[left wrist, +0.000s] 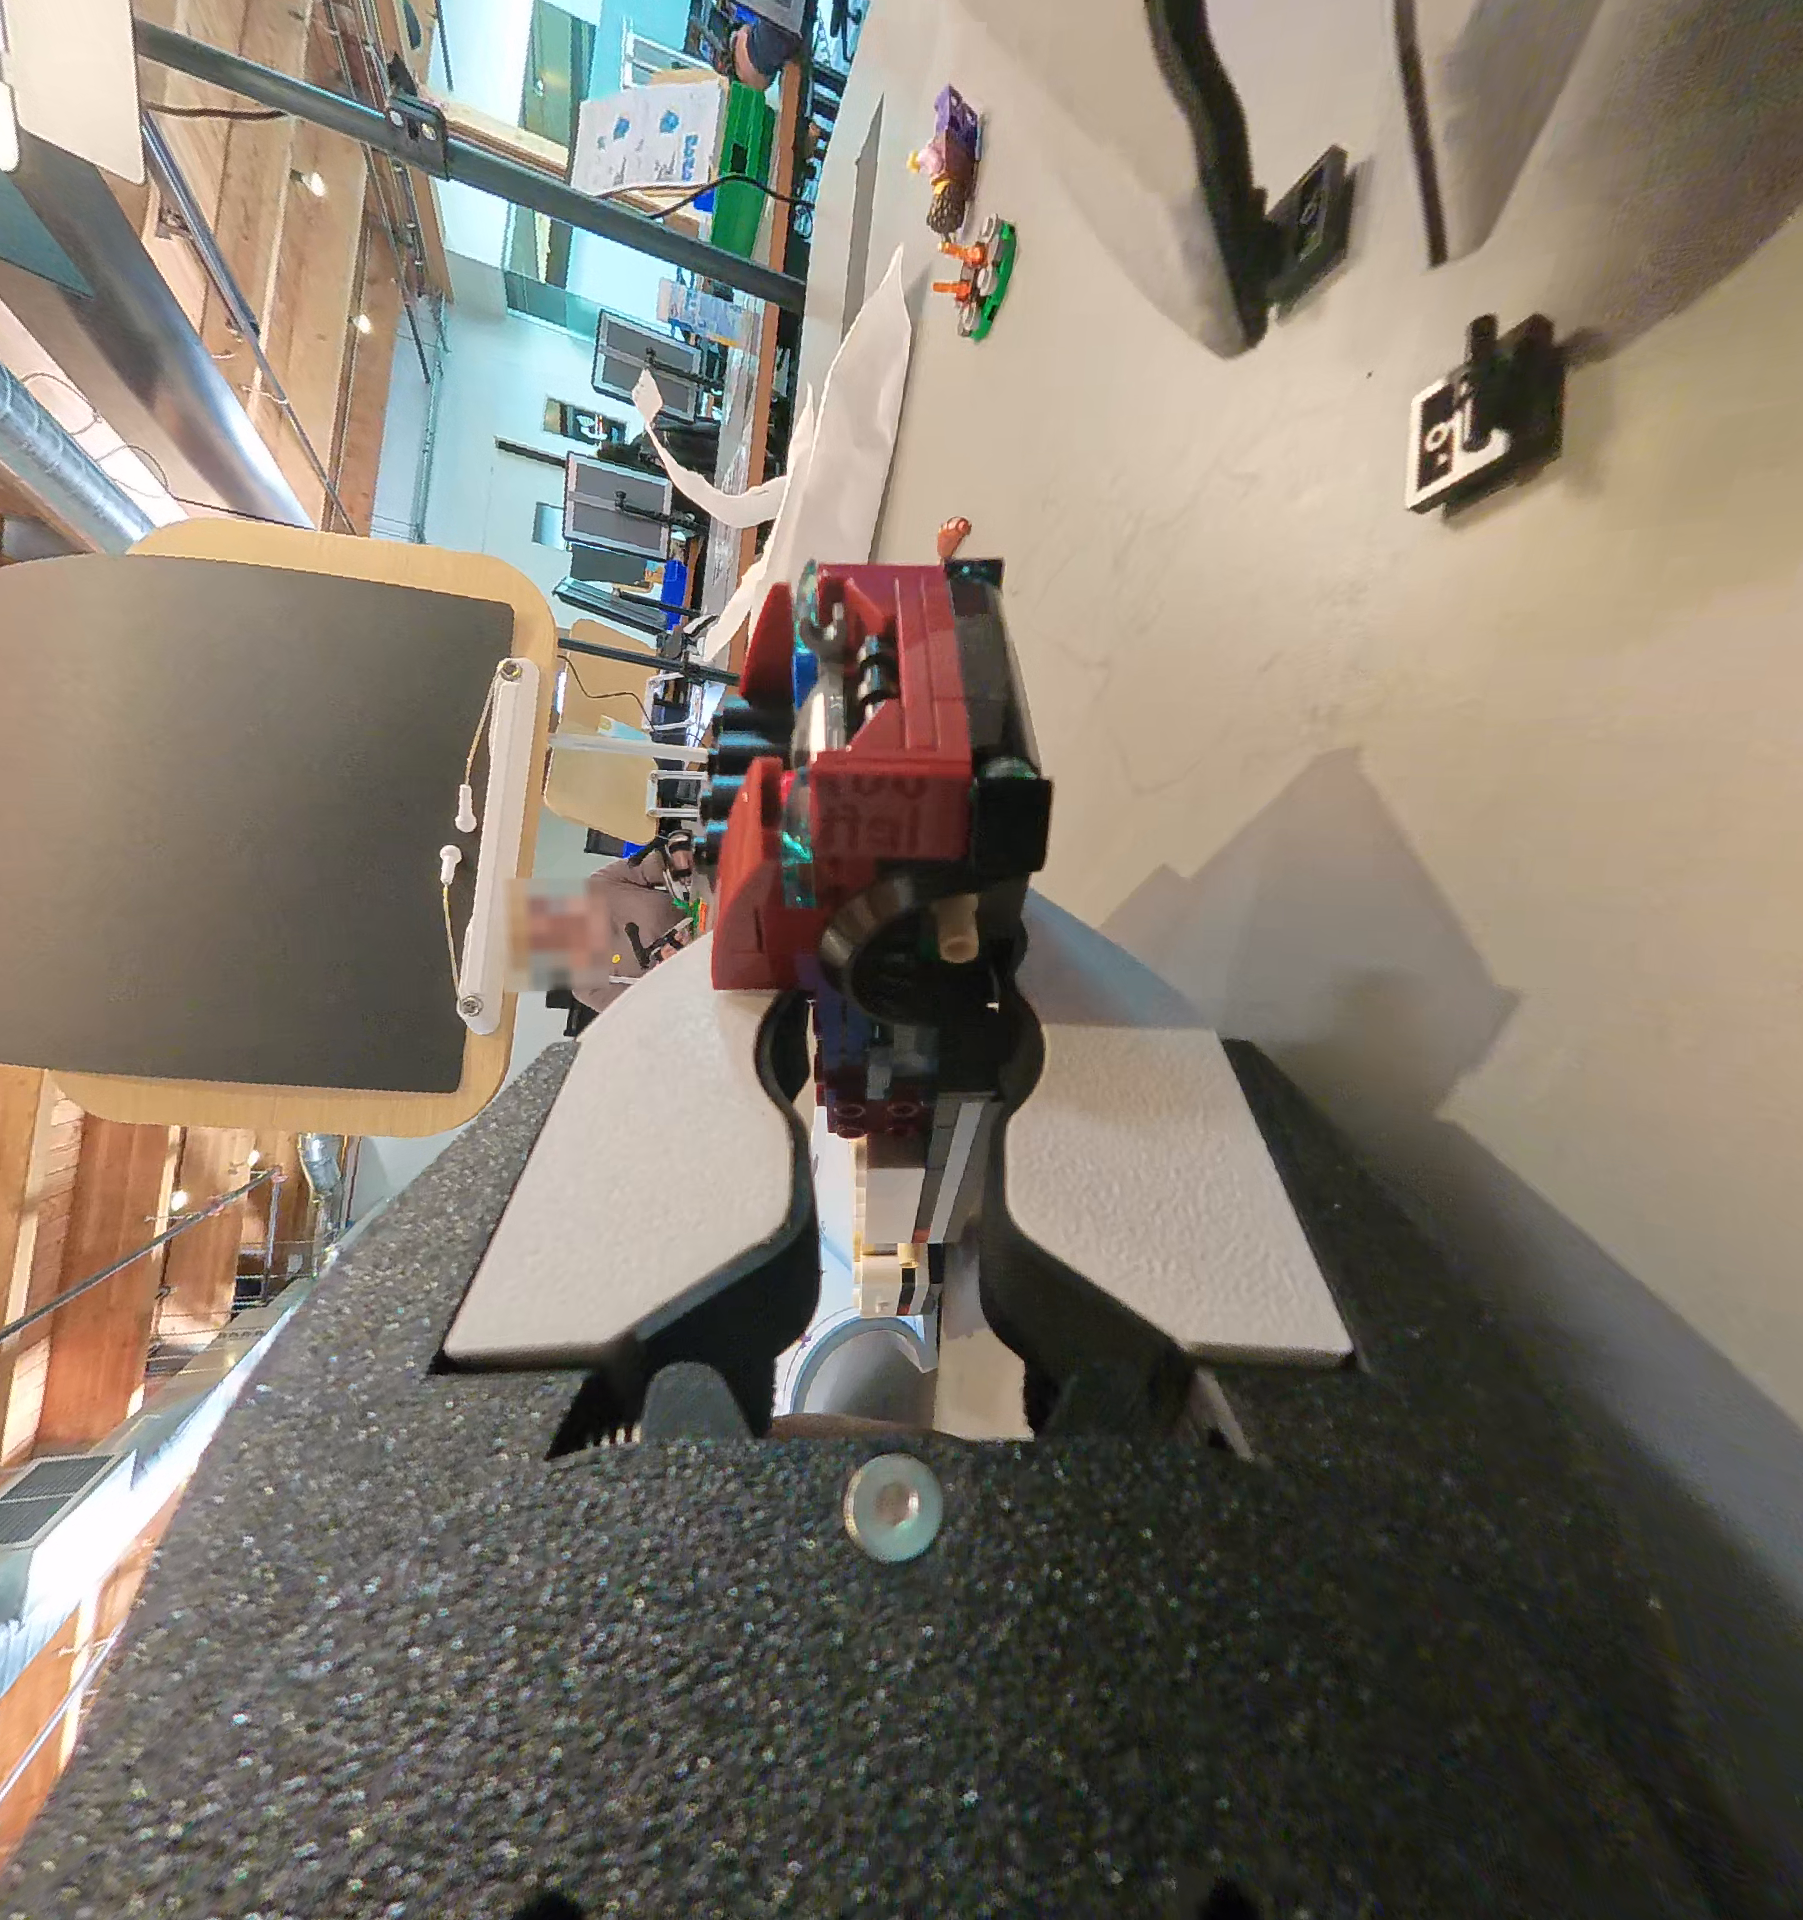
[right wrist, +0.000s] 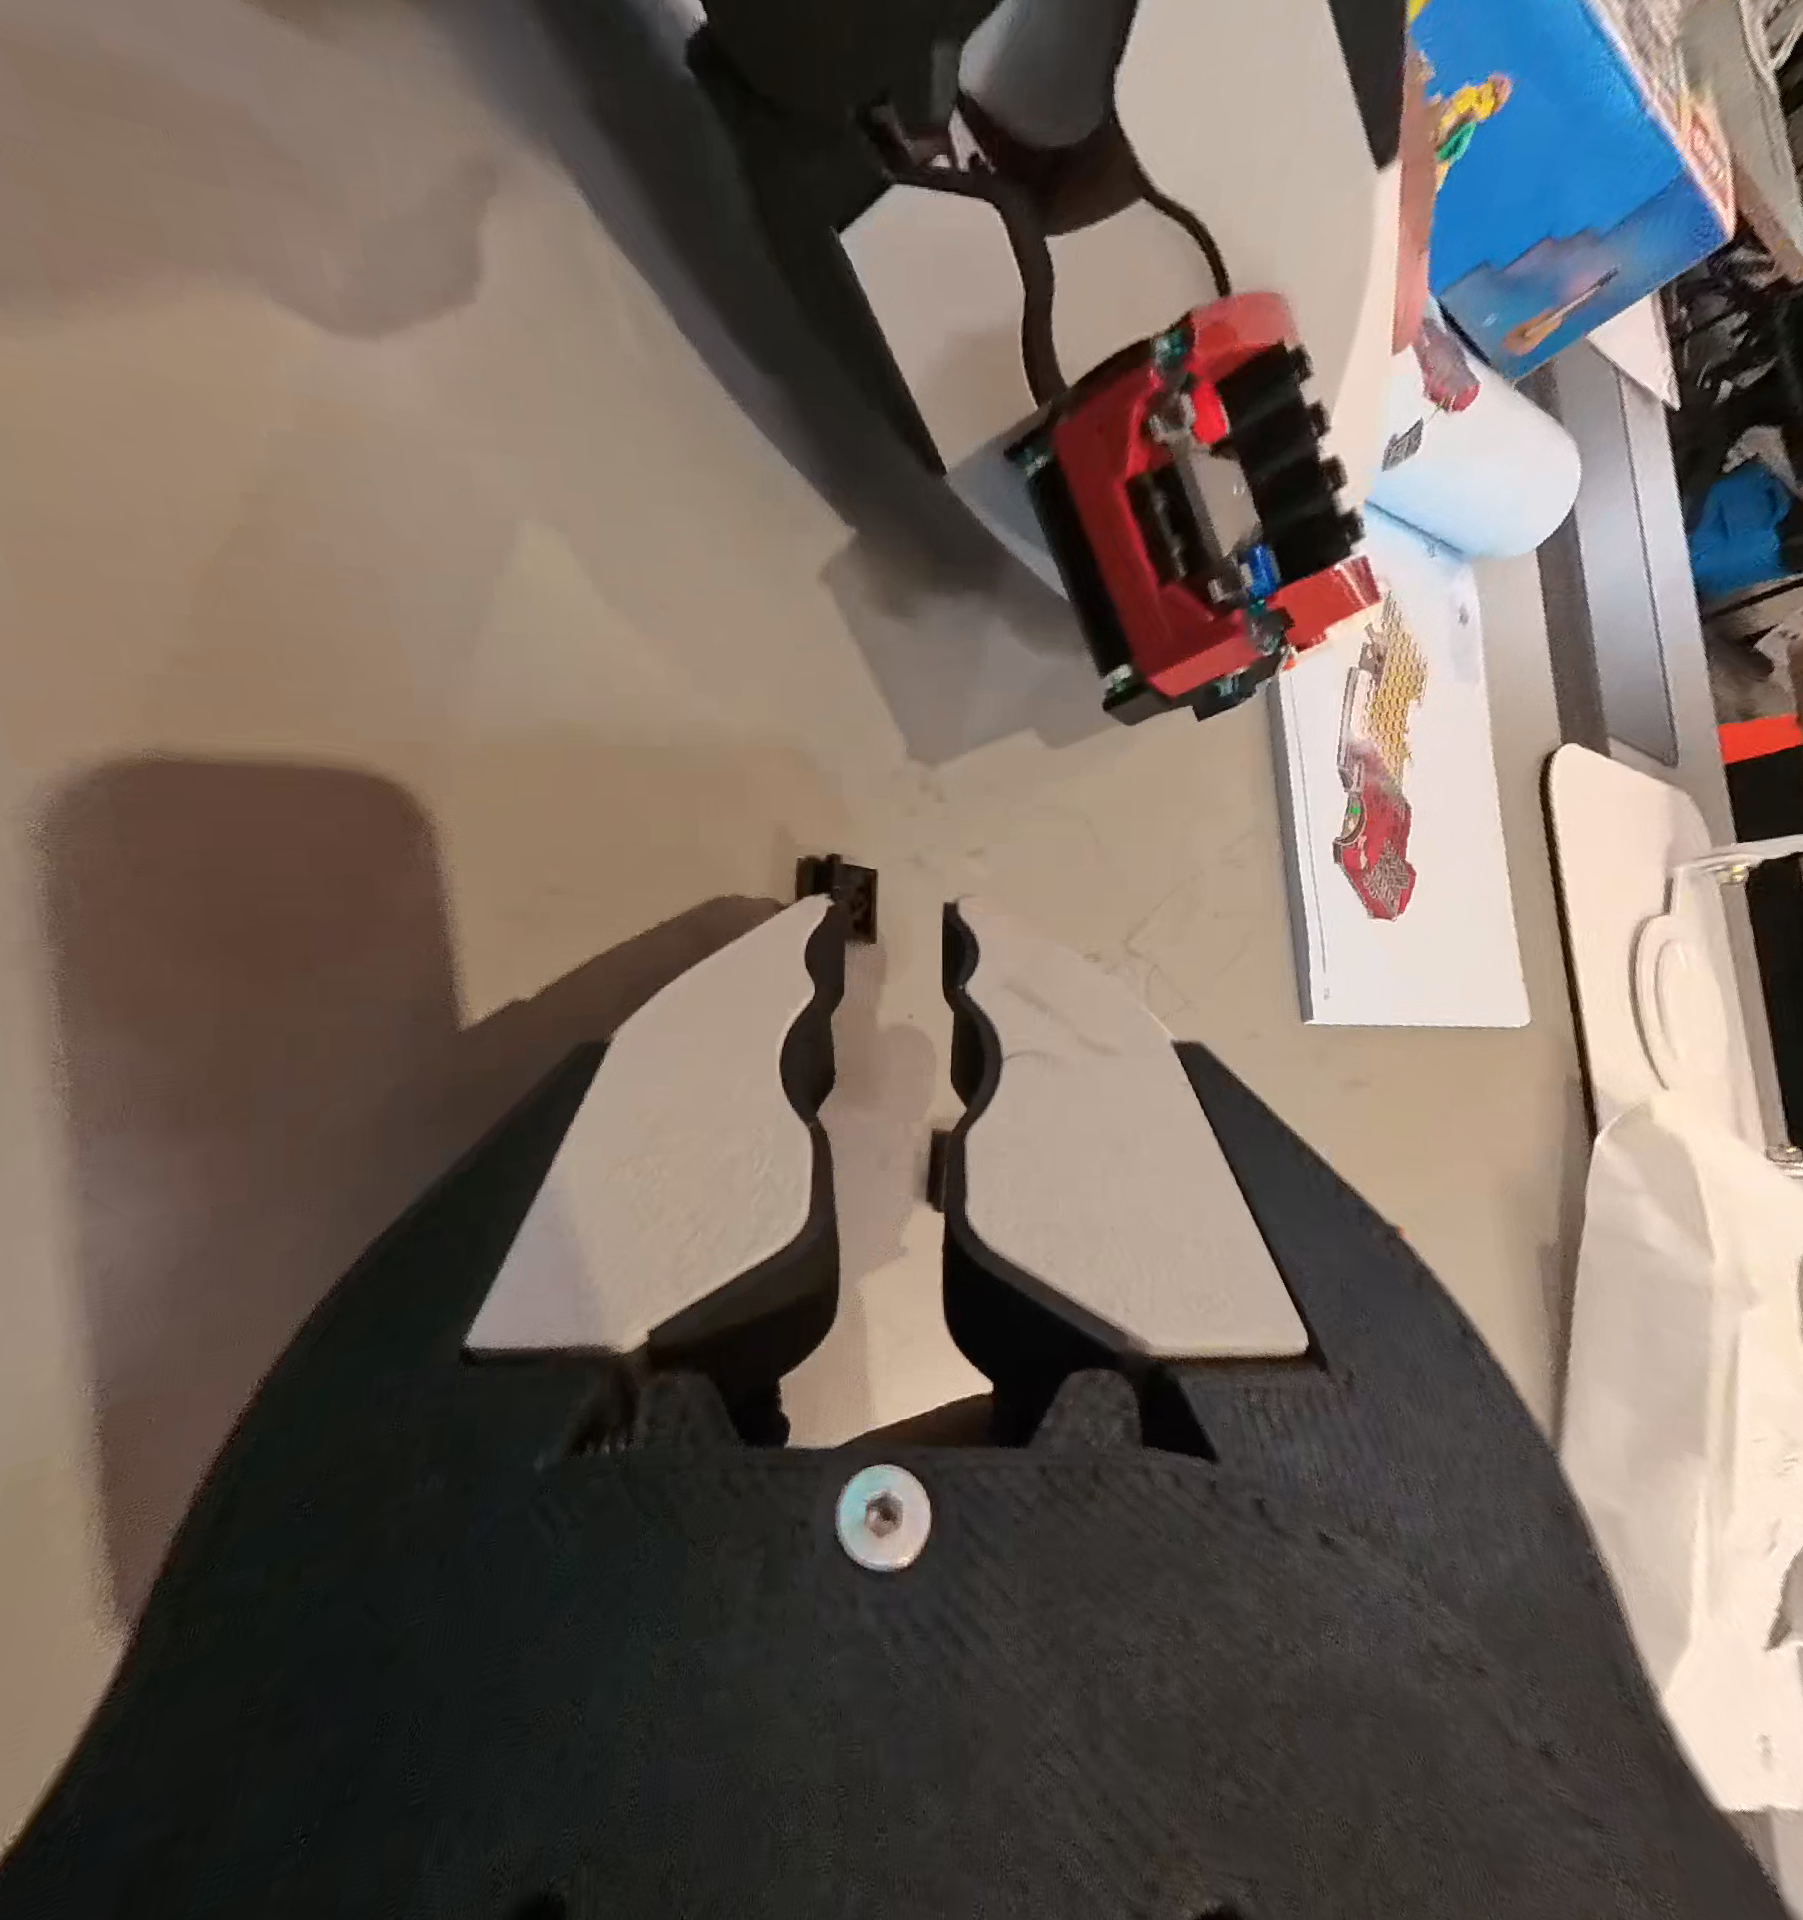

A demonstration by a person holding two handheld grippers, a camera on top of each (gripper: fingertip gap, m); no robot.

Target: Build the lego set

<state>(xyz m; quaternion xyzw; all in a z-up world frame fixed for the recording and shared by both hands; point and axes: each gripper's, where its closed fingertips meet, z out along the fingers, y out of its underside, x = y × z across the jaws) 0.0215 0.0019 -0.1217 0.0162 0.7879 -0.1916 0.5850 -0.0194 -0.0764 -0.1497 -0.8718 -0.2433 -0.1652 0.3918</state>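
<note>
My left gripper [left wrist: 897,987] is shut on a dark red and black brick-built car [left wrist: 876,769], held above the pale table [left wrist: 1292,727] with its front end sticking out past the fingertips. The car also shows in the right wrist view [right wrist: 1177,530] at the upper right, between the left gripper's white fingers. My right gripper [right wrist: 892,914] is open, low over the table. A small black brick piece [right wrist: 843,896] lies on the table against its left fingertip [right wrist: 803,920], and the other finger stands clear of it. A second small black part [right wrist: 936,1169] shows at the right finger's inner edge.
An open instruction booklet [right wrist: 1396,831] lies right of the car, with a blue box [right wrist: 1562,187] beyond it. Crumpled white paper [right wrist: 1728,1403] lies at the right edge. Two small brick builds [left wrist: 980,281] stand farther along the table. A chair [left wrist: 232,810] and a person are behind. The gap from one gripper's tips to the other's is roughly 10 centimetres.
</note>
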